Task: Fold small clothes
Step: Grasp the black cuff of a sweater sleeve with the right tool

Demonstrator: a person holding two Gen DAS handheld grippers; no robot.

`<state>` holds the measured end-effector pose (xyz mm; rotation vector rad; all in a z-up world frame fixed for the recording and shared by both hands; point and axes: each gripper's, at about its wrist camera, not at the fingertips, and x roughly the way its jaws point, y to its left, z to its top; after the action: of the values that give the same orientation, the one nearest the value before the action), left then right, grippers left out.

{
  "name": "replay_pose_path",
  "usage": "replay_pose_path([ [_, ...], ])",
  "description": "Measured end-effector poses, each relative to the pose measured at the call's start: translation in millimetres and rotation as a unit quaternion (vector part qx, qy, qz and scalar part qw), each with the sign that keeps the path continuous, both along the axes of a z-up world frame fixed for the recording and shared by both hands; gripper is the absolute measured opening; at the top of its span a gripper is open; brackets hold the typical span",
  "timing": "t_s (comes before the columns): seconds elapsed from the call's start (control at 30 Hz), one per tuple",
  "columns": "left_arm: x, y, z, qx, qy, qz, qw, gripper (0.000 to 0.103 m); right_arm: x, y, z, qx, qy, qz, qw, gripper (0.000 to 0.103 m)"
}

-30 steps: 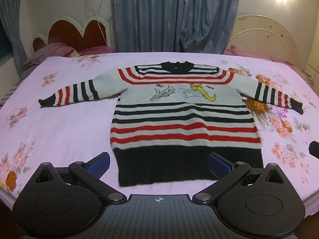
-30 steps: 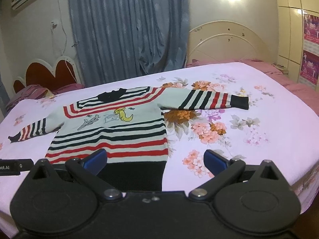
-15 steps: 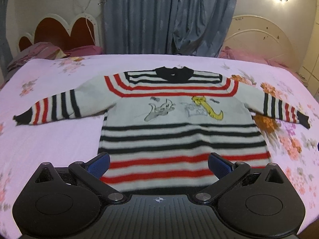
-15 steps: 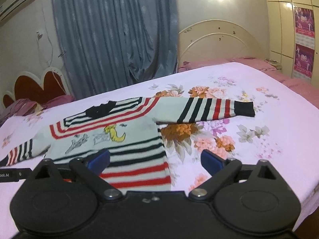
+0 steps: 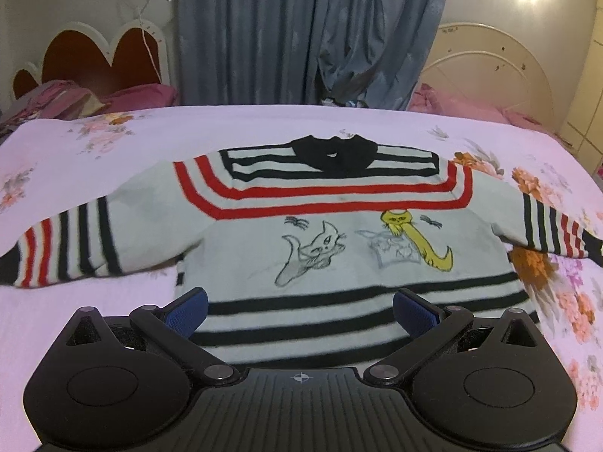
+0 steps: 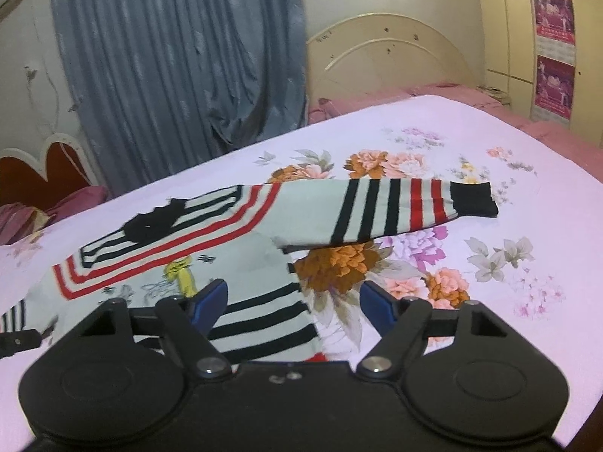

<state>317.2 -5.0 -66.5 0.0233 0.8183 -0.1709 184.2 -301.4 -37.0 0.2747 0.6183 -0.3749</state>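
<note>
A small white sweater (image 5: 339,248) with black and red stripes and cat drawings lies flat, front up, on the pink floral bed, sleeves spread out. My left gripper (image 5: 300,310) is open and empty, hovering over the sweater's striped lower body. In the right wrist view the sweater (image 6: 233,233) shows at an angle with its right sleeve (image 6: 395,211) stretched toward the black cuff. My right gripper (image 6: 294,301) is open and empty over the sweater's right side edge, below the sleeve. The hem is hidden under both grippers.
The bed sheet (image 5: 94,158) runs wide around the sweater. Headboards (image 5: 101,52) (image 6: 392,56), pink pillows (image 5: 143,94) and a grey curtain (image 5: 301,30) stand behind. A cupboard wall (image 6: 527,37) is at the far right. The tip of the left gripper (image 6: 19,341) shows at the right wrist view's left edge.
Both grippers have moved forward over the sweater, from the hem toward the chest. The hem has gone out of view. Both stay open.
</note>
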Motion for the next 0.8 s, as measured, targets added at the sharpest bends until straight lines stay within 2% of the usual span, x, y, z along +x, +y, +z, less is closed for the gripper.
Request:
replay_pose_path([
  [0.17, 26.2, -10.5, -14.4, -0.001, 0.014, 0.025, 0.9996, 0.103, 24.6, -25.9, -11.3, 0.001, 0.010, -0.008, 1.000, 0.072],
  [0.3, 44.1, -21.8, -24.5, 0.008, 0.019, 0.045, 0.9988, 0.103, 49.9, -58.7, -27.5, 0.021, 0.022, -0.010, 0.999, 0.061],
  [0.43, 60.4, -35.1, -37.1, 0.015, 0.030, 0.046, 0.9984, 0.103, 70.0, -95.6, -44.1, 0.036, 0.033, -0.030, 0.998, 0.055],
  [0.8, 99.0, -67.0, -60.0, 0.019, 0.036, 0.058, 0.9975, 0.103, 101.8, -188.0, -87.0, 0.057, 0.074, -0.102, 0.990, 0.055],
])
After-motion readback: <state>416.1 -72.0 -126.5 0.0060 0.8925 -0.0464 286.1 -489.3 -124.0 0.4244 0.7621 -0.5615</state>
